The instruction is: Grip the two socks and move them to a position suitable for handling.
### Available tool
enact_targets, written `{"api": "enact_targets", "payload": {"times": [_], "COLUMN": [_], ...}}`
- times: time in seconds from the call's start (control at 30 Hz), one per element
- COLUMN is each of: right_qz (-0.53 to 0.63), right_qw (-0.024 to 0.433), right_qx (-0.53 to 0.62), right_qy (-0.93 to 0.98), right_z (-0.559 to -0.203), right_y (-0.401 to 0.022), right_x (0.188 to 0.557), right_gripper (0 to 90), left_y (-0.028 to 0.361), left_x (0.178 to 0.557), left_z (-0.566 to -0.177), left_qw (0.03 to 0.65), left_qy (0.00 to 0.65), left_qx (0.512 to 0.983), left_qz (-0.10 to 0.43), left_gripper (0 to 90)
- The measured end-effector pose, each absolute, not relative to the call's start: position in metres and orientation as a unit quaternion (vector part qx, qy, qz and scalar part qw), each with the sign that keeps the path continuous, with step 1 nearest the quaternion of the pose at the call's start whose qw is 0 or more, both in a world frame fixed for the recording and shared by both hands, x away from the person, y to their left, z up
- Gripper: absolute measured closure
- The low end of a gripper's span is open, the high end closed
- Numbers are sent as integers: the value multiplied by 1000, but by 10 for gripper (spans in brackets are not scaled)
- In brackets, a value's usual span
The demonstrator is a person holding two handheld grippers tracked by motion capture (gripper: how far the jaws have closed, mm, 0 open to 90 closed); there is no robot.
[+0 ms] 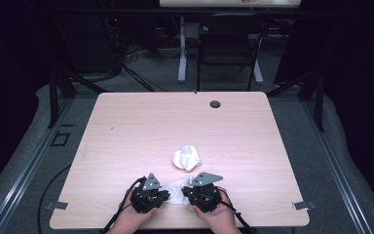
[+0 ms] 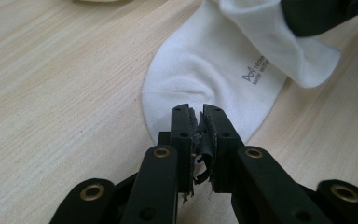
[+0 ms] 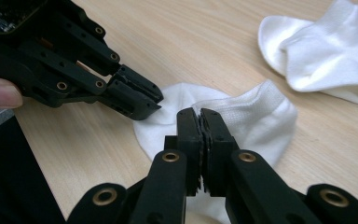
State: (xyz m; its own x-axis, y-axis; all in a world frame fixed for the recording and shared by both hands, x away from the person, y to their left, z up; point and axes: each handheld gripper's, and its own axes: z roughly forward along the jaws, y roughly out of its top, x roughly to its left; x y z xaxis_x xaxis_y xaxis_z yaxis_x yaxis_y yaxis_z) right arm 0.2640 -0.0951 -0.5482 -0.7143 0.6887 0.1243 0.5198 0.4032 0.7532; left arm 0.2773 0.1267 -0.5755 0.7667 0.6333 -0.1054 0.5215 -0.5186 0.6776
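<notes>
A white ankle sock (image 1: 177,191) lies flat on a pale wooden table (image 1: 126,131), near the edge closest to the person, between two black handheld grippers. In the left gripper view the sock (image 2: 205,70) spreads just beyond the jaw tips, its rounded end toward the jaws, with small grey printed lettering and a logo on the fabric. Its far part is folded over, and a dark part of the other gripper overlaps that fold at the top of the view. The left gripper (image 2: 199,114) has its jaws pressed together, tips over the sock's near edge; whether any fabric is caught between them cannot be told.

In the right gripper view the right gripper (image 3: 200,116) also has its jaws pressed together, over the sock's (image 3: 256,121) ribbed cuff; again a pinch on the cloth cannot be confirmed. The left gripper (image 3: 140,100) reaches in from the left of these jaws, its tips touching the sock's rounded end.

A second white sock (image 3: 326,56), crumpled, lies beyond the jaws to the right, apart from the first; in the high view it (image 1: 186,157) sits farther up the table.
</notes>
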Motion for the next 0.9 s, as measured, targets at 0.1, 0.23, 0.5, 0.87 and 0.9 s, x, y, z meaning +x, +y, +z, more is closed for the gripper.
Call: {"api": "enact_targets", "payload": {"times": [0.1,0.23,0.5,0.87,0.9], "right_qz": [415,417,404,388,387], "right_qw": [107,106,110,99,96], "right_qx": [368,371,380,419,423], "right_qy": [825,823,825,815,814], "right_z": [-544,-540,-535,-541,-543], "right_y": [-100,-106,-126,-150,-151], "right_x": [264,263,256,255,256], "right_gripper": [877,877,877,877,876], "left_y": [128,128,133,141,141], "left_x": [276,275,272,270,270], "left_z": [-575,-575,-572,-570,-569], "left_qw": [357,354,343,328,327], "left_qy": [333,333,338,341,341], "left_qx": [869,870,874,878,878], "left_qz": [78,82,74,73,72], "left_gripper": [831,831,829,825,824]}}
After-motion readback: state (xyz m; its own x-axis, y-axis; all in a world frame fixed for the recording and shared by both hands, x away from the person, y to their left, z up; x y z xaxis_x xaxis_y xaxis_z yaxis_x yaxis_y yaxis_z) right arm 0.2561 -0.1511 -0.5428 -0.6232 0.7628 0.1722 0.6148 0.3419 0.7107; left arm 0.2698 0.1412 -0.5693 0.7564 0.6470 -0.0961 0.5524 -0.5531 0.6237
